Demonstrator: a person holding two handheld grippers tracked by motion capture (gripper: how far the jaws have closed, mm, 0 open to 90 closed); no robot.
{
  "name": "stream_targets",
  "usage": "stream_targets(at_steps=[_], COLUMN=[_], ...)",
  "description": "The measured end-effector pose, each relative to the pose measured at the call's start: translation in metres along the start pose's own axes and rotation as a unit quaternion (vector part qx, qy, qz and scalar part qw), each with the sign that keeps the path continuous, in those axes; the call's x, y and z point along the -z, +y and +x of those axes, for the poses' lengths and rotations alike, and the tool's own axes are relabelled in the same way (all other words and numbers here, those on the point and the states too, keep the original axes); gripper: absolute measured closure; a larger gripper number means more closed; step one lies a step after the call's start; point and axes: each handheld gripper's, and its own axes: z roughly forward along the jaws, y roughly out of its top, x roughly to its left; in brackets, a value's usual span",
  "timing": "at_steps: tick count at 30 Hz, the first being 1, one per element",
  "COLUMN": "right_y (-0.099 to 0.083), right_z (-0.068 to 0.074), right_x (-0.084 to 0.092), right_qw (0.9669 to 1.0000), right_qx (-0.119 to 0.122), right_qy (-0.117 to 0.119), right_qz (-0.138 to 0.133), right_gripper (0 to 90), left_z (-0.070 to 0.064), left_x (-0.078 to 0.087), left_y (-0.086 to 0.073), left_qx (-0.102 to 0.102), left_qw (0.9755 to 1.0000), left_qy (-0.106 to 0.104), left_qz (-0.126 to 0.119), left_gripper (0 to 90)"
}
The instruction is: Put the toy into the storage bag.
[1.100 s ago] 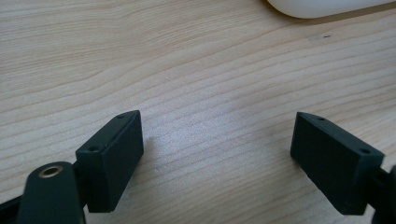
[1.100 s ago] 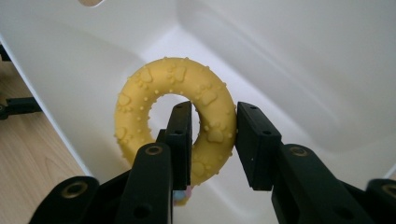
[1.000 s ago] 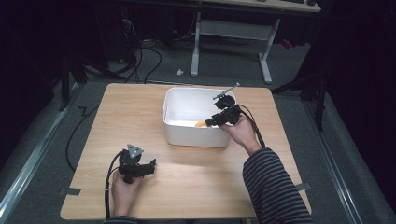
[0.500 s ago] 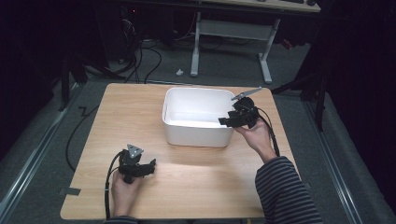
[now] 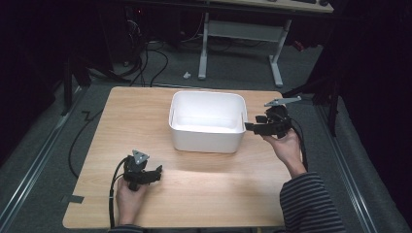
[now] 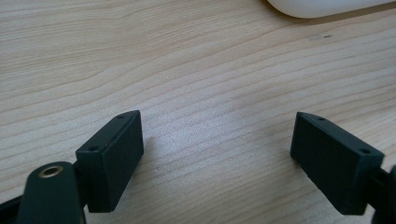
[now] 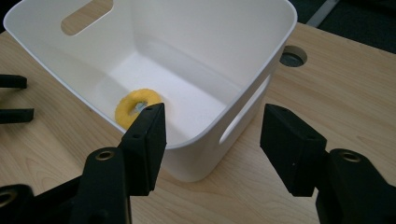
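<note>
We see a light wooden tabletop [image 5: 204, 194] carrying a white rectangular plastic bin [image 5: 207, 138] toward its far edge. On the bin's floor lies a yellow ring-shaped piece [image 7: 135, 106]. Our right gripper [image 5: 252, 127] is just off the bin's right rim; its jaws have just been opening, nothing between them. Our left gripper [image 5: 156, 173] rests near the near-left corner, jaws wide and empty.

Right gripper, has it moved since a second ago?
Yes. The right gripper has pulled out of the white bin to its right side, jaws just opening, empty.
</note>
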Motion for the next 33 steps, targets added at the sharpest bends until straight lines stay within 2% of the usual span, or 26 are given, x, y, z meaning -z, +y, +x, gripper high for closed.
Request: stream_targets(at_steps=[7,11,13,19,21,26,29,33], right_y=[-0.01,-0.014,-0.018,-0.032,-0.037,-0.048,-0.053,-0.059], right_z=[-0.007,-0.006,-0.004,-0.005,-0.008,-0.01,-0.01,-0.007], right_x=[0.014,0.022,0.027,0.039,0.041,0.043,0.046,0.048], right_qw=[0.9998,0.9998,0.9995,0.9993,0.9989,0.9992,0.9989,0.9991], right_qx=[-0.012,-0.008,-0.003,-0.006,-0.014,-0.017,-0.017,-0.018], right_qy=[-0.01,-0.013,-0.016,-0.021,-0.023,-0.029,-0.026,-0.028], right_qz=[-0.01,-0.014,-0.025,-0.031,-0.038,-0.022,-0.035,-0.027], right_gripper=[39.1,38.2,38.2,37.0,36.7,36.5,36.6,36.7], left_z=[0.0,0.0,0.0,0.0,0.0,0.0,0.0,0.0], left_x=[0.0,0.0,0.0,0.0,0.0,0.0,0.0,0.0], left_y=[0.0,0.0,0.0,0.0,0.0,0.0,0.0,0.0], left_qx=[0.0,0.0,0.0,0.0,0.0,-0.001,0.0,-0.001], left_qw=[1.0,1.0,1.0,1.0,1.0,1.0,1.0,1.0], left_qy=[0.0,0.0,0.0,0.0,0.0,0.0,0.0,0.001], left_qz=[0.0,0.0,0.0,0.0,0.0,0.0,0.0,0.0], left_gripper=[17.5,17.4,17.5,17.4,17.4,17.4,17.4,17.4])
